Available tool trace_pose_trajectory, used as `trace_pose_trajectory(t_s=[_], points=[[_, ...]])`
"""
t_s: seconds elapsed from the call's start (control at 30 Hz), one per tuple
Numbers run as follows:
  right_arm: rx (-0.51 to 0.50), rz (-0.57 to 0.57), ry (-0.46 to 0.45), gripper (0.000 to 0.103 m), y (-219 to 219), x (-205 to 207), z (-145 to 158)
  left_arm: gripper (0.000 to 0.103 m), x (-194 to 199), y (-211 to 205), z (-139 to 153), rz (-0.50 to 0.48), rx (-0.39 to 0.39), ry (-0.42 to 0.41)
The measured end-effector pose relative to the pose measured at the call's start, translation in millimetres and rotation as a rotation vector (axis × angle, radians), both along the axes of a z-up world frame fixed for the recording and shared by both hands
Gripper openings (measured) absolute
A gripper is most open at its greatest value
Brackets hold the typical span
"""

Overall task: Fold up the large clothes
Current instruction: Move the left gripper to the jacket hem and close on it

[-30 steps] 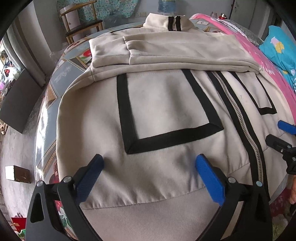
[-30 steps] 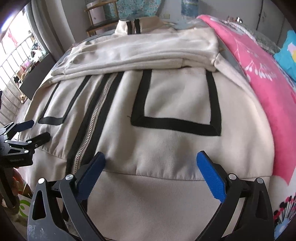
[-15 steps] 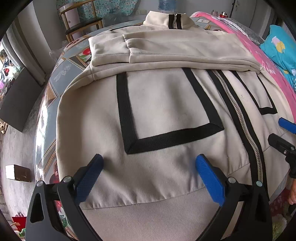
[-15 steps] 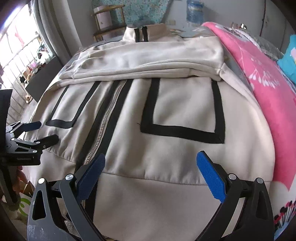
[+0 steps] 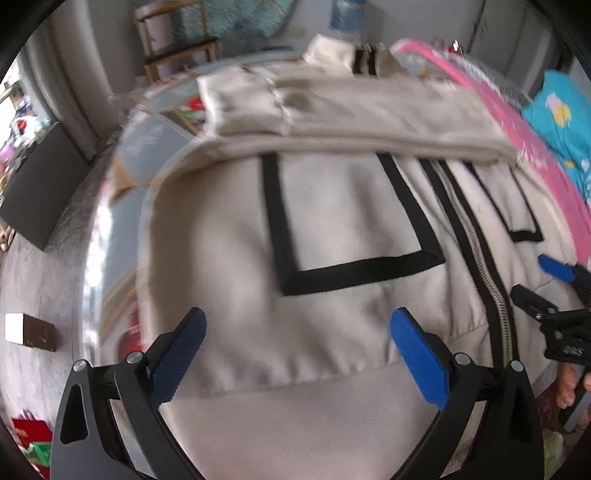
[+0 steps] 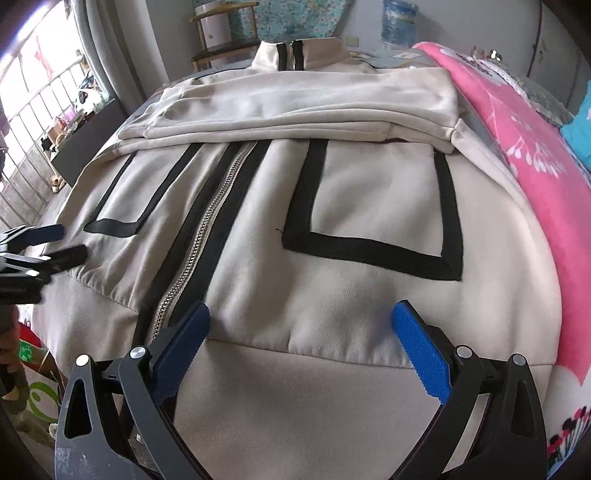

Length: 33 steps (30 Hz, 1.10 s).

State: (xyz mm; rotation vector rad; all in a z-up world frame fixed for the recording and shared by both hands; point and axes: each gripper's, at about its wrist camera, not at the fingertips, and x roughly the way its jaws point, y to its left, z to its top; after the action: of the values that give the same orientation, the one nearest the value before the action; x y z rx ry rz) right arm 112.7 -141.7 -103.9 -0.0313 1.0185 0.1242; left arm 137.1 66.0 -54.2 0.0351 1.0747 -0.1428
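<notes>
We see the beige jacket (image 5: 332,229) spread front-up on the table (image 5: 110,236), its sleeves folded across the chest and its collar at the far end. Our left gripper (image 5: 297,341) hangs over the near hem on the jacket's left half, its blue fingers (image 5: 419,354) spread wide with nothing between them; we cannot tell whether they touch the cloth. Our right gripper (image 6: 301,332) sits the same way over the hem on the other half, fingers (image 6: 421,350) wide apart and empty, the left one just beside the zipper (image 6: 199,243).

The left wrist view is blurred; it shows the bare glossy table edge past the jacket's side, a dark cabinet (image 5: 37,199) and a small box (image 5: 29,330) on the floor, and the other gripper at the right edge with fingertips of a hand (image 5: 569,387) below it. The right wrist view is sharp and shows a window with bars (image 6: 33,122) and the left gripper at its left edge.

A pink blanket (image 6: 535,177) lies along the jacket's right side, touching it. A wooden chair (image 6: 221,40) and a water bottle (image 6: 399,20) stand beyond the collar. Nothing lies on the jacket between the fingers and the folded sleeves.
</notes>
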Motion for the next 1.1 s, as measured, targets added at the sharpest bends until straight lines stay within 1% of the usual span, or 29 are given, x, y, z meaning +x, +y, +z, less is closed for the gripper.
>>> trace_pose_trajectory(t_s=[0.13, 0.27, 0.33, 0.47, 0.6, 0.67, 0.7, 0.77, 0.8, 0.87, 0.97, 1.1], points=[[-0.008, 0.005, -0.011, 0.097, 1, -1, -1, 0.098, -38, 31, 20, 0.056, 0.021, -0.085], [-0.011, 0.011, -0.002, 0.097, 1, 1, -1, 0.098, -74, 53, 27, 0.101, 0.044, -0.139], [-0.012, 0.011, 0.001, 0.097, 2, 2, -1, 0.098, -88, 60, 26, 0.11, 0.046, -0.149], [-0.014, 0.005, 0.006, 0.097, 3, 3, -1, 0.096, -104, 63, 16, 0.104, 0.033, -0.132], [-0.016, -0.006, 0.007, 0.097, 4, 3, -1, 0.087, -108, 60, 4, 0.081, 0.016, -0.104], [-0.017, -0.01, 0.009, 0.097, 4, 3, -1, 0.078, -108, 58, 0, 0.063, -0.007, -0.091], [-0.018, -0.012, 0.009, 0.097, 4, 3, -1, 0.076, -107, 58, -2, 0.054, -0.014, -0.083], [-0.018, -0.014, 0.011, 0.097, 4, 3, -1, 0.063, -106, 56, -7, 0.044, -0.015, -0.066], [-0.019, -0.014, 0.013, 0.097, 4, 2, -1, 0.061, -104, 56, -9, 0.045, -0.015, -0.056], [-0.02, -0.014, 0.015, 0.097, 4, 3, 0, 0.052, -102, 57, -11, 0.053, -0.023, -0.04], [-0.019, -0.014, 0.014, 0.097, 4, 3, 0, 0.046, -95, 61, -14, 0.062, -0.053, -0.017], [-0.02, -0.018, 0.016, 0.097, 4, 3, 0, 0.044, -87, 65, -14, 0.063, -0.072, -0.007]])
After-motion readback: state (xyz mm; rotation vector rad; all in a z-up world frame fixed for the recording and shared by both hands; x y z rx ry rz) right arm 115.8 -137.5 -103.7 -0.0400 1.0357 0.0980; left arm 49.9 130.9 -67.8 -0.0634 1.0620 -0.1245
